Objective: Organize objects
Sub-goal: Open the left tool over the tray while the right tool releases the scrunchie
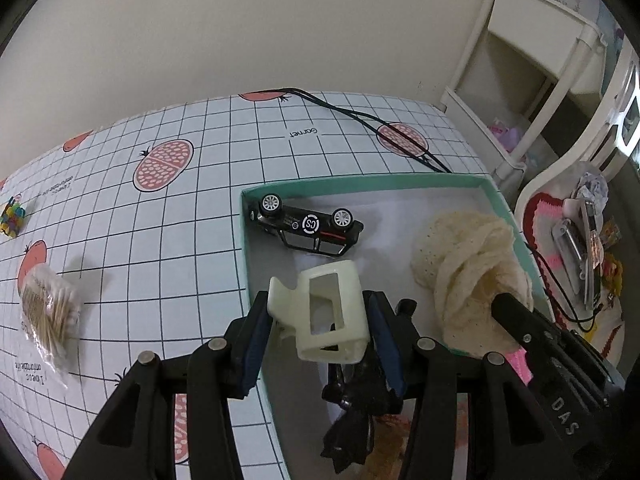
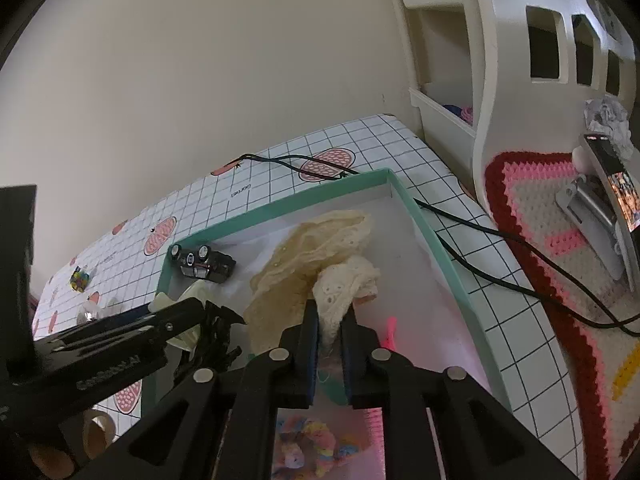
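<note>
The teal box [image 1: 440,179] takes up the table's right side; inside it the right gripper [image 2: 329,334] pinches a cream lace cloth [image 2: 320,256], with a toy car [image 1: 306,226] lying overturned in the far-left corner. Over the box's near-left corner the left gripper [image 1: 318,320] clamps a cream hair claw [image 1: 326,312]. The step in hand looks like depositing: next, each should lower and let go inside the box.

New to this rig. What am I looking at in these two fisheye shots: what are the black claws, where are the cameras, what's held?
No robot here: a person holds a two-finger gripper in each hand, with a camera on each looking along its fingers. In the left view, the left gripper is clamped on a cream hair clip above a teal-rimmed box. In the right view, the right gripper pinches a cream lace cloth inside the same box. A black toy car lies on its side in the box's far corner. On the grid-pattern tablecloth beside it sits a bag of cotton swabs.
</note>
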`<action>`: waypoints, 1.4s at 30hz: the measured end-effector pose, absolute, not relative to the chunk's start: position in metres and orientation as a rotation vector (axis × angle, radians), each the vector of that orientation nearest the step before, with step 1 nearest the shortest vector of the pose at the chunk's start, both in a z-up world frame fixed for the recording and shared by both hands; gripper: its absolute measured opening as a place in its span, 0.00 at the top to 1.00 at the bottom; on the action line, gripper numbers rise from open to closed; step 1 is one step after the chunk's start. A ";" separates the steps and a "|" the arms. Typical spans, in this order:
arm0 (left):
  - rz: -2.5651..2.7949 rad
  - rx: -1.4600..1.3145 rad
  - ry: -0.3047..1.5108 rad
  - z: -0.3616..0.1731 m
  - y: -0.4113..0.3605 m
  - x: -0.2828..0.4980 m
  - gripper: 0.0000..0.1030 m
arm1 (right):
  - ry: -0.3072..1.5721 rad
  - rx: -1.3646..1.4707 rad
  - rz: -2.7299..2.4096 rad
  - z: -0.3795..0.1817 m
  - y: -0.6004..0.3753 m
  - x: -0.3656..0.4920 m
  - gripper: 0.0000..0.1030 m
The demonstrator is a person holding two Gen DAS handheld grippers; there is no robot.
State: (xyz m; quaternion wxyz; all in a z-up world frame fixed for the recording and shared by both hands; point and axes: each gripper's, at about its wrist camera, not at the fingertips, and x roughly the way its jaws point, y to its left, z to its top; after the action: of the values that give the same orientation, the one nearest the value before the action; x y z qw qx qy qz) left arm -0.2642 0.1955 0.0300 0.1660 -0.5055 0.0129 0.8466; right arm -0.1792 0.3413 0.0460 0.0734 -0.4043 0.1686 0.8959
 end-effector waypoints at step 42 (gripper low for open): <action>2.532 -1.503 -0.006 0.042 0.137 -0.225 0.06 | 0.250 -1.230 2.687 0.064 0.317 -0.182 0.12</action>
State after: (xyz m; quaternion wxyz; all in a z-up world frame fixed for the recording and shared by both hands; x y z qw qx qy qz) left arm -0.2255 0.1375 0.0419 0.0984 -0.5080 -0.0019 0.8557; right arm -0.1817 0.3173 0.0643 0.0877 -0.4130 0.0839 0.9026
